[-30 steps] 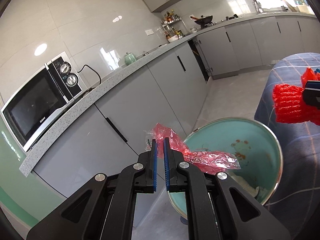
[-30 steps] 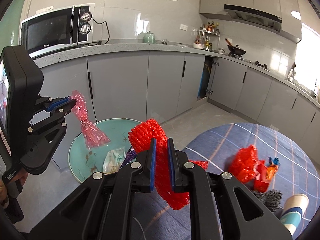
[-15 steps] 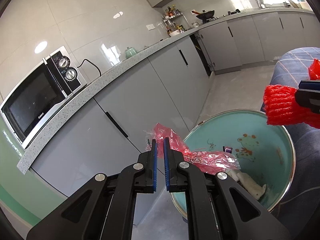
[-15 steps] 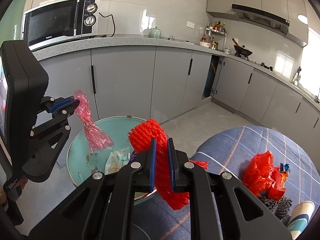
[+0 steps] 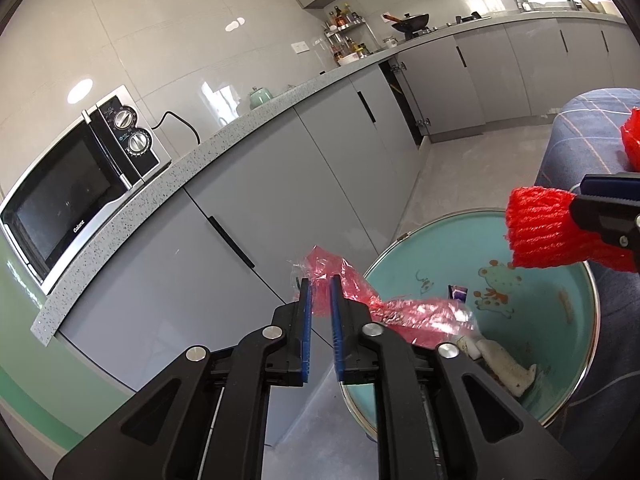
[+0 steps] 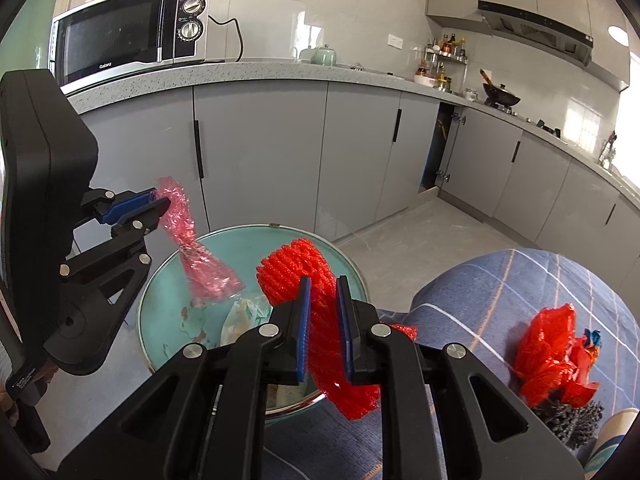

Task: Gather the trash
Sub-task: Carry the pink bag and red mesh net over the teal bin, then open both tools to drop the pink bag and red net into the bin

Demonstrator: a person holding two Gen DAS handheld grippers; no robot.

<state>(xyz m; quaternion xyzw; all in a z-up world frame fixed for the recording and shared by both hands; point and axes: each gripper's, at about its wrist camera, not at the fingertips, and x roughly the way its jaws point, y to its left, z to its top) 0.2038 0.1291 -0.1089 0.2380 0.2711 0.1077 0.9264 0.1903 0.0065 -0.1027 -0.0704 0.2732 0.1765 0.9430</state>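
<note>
R claw [image 6: 323, 286] grips red foam net [image 6: 316, 280] over teal bin [image 6: 160, 300] rim. L claw [image 5: 321, 283], jaws just eased apart by a narrow gap, has pink plastic wrapper [image 5: 400, 308] between pads; wrapper hangs over bin. Beyond: more red trash [image 6: 548, 352] on plaid tabletop [image 6: 500, 280], grey cabinets [image 6: 260, 152], microwave [image 6: 132, 40].

My right gripper [image 6: 323, 308] pinches red foam net [image 6: 298, 268] over the teal bin [image 6: 168, 280]; left gripper [image 6: 158, 206] dangles pink plastic wrapper [image 6: 200, 264] above that bin.
</note>
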